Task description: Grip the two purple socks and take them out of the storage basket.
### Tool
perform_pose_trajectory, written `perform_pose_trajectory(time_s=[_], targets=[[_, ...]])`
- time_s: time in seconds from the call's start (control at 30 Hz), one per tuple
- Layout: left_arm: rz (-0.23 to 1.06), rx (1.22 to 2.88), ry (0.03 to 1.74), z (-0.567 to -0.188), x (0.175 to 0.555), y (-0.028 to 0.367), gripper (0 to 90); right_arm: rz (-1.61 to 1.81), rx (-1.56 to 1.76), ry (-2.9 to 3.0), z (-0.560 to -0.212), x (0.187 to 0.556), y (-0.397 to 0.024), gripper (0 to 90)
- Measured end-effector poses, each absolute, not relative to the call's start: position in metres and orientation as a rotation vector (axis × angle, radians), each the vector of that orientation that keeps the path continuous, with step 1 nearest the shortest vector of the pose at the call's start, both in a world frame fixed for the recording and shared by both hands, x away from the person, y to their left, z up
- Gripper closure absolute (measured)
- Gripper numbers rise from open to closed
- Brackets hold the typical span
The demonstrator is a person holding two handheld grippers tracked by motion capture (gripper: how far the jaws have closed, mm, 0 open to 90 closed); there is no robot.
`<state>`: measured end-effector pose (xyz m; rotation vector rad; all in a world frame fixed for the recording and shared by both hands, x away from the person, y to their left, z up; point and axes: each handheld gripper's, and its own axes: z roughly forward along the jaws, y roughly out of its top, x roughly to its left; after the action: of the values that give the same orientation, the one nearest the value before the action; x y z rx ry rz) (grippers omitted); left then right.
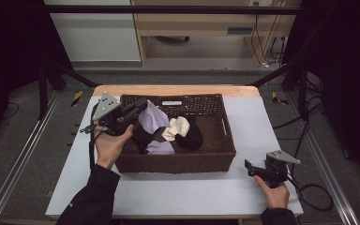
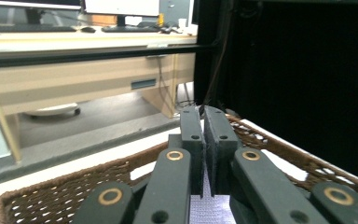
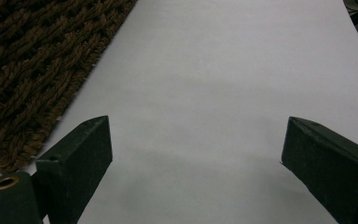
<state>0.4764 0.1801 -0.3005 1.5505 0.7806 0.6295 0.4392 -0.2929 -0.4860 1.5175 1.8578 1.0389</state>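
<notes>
Left hand-held gripper (image 1: 140,107) clenched on lilac cloth (image 1: 152,118) above woven basket (image 1: 178,161); right hand-held gripper (image 3: 193,163) released, resting on surface (image 1: 192,192).

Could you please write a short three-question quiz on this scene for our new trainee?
1. True or false: the left tongs are clamped on a lilac cloth above the basket.
2. Which best describes the right tongs? A: open over the bare white table cover; B: shut on a sock; C: inside the basket.
3. Fill in: beside the lilac cloth in the basket lie a cream cloth and a ______ one.

Key
1. True: the jaws are pressed together with lilac fabric between them.
2. A: the jaws stand wide apart with nothing between, to the right of the basket.
3. Black.
</notes>
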Motion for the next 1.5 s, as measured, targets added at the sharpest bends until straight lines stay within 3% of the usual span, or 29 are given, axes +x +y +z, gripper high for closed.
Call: perform_pose_trajectory(time_s=[0.67,1.5], targets=[[0.591,1.541,0.602,-0.277,0.414,0.18,86.4,1.033,1.52,1.852,-0.486,0.439,-0.293,9.3],[0.473,1.65,0.536,-0.317,0.36,0.172,86.4,1.032,1.522,1.849,-0.486,0.439,-0.293,9.3]])
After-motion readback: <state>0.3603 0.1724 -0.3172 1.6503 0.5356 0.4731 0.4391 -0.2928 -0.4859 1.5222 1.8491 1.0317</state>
